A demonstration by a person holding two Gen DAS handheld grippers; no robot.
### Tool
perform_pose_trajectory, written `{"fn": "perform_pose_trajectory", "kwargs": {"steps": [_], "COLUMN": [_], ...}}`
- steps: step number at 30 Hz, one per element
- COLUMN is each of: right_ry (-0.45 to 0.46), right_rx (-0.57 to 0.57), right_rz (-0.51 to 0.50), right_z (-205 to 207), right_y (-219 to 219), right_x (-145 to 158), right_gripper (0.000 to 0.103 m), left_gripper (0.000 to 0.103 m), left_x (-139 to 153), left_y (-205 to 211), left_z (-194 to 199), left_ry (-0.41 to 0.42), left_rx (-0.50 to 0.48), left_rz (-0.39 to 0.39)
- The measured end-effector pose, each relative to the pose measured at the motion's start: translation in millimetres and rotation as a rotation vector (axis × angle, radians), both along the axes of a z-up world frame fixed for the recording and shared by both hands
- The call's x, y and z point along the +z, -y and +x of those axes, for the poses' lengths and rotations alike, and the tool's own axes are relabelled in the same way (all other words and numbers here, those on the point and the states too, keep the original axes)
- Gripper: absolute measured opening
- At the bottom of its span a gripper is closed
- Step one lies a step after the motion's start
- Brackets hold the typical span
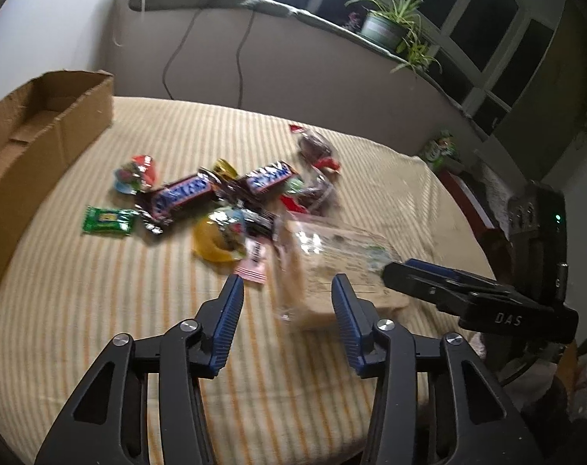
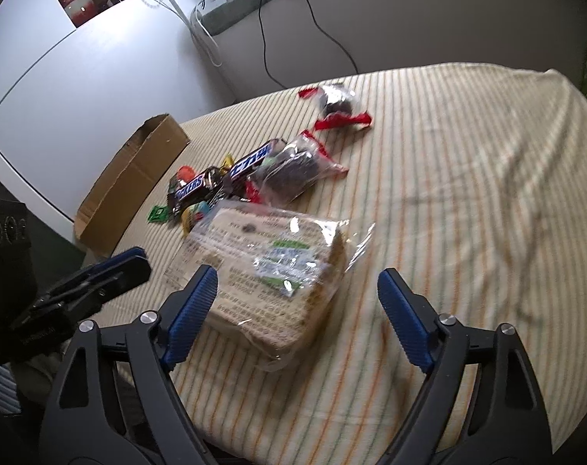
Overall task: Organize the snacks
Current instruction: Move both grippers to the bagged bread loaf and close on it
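The bagged bread (image 2: 270,275) lies just ahead of both my tongs, nearer than the candy pile, its long side running toward the cardboard box (image 2: 130,186). My right tongs (image 2: 297,310) are spread over it; my left tongs (image 1: 287,310) are half-spread, holding nothing.

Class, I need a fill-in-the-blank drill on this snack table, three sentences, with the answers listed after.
1. The cardboard box holds ____ snacks.
2. The two bars in dark wrappers with blue lettering read ____.
3. The cloth under the bread has a ____ pattern.

Answers: no; Snickers; striped
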State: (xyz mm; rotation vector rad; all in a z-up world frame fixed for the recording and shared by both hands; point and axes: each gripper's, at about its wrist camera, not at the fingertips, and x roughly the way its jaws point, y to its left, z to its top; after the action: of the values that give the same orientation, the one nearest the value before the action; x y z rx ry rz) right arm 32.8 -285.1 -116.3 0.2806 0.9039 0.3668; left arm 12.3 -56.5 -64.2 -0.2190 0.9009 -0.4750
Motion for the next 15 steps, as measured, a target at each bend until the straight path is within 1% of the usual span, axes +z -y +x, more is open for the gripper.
{"fn": "perform_pose_trajectory", "kwargs": {"steps": [6, 10, 12, 14, 15], "right_ry": [-0.043, -0.067, -0.071, -0.079, -0.082], "right_rx": [0.009, 0.015, 0.021, 0.032, 0.040], "right_rz": [0.032, 0.056, 0.060, 0.067, 0.072], "right_z": [2.9, 7.1, 9.6, 10.6, 11.3], "right_y": [-1.8, -1.6, -2.6, -3.1, -4.2], "right_x": [-8.0, -12.2, -13.7, -14.4, -14.8], "right_gripper": [0.086, 0.086, 0.084, 0.077, 0.076], "left_gripper": [0.043, 0.043, 0.043, 0.043, 0.043], "left_x": [-8.6, -17.4, -19.9, -21.2, -21.5], "left_y": [7.6, 7.2, 7.0, 6.6, 6.8], "left_z": [6.0, 10.2, 10.9, 11.5, 11.8], "left_ry": [-0.044, -0.085, -0.099, -0.107, -0.107], "left_rx": [-0.043, -0.058, -0.062, -0.064, -0.065], "left_rz": [-0.024, -0.058, -0.070, -0.078, -0.078]}}
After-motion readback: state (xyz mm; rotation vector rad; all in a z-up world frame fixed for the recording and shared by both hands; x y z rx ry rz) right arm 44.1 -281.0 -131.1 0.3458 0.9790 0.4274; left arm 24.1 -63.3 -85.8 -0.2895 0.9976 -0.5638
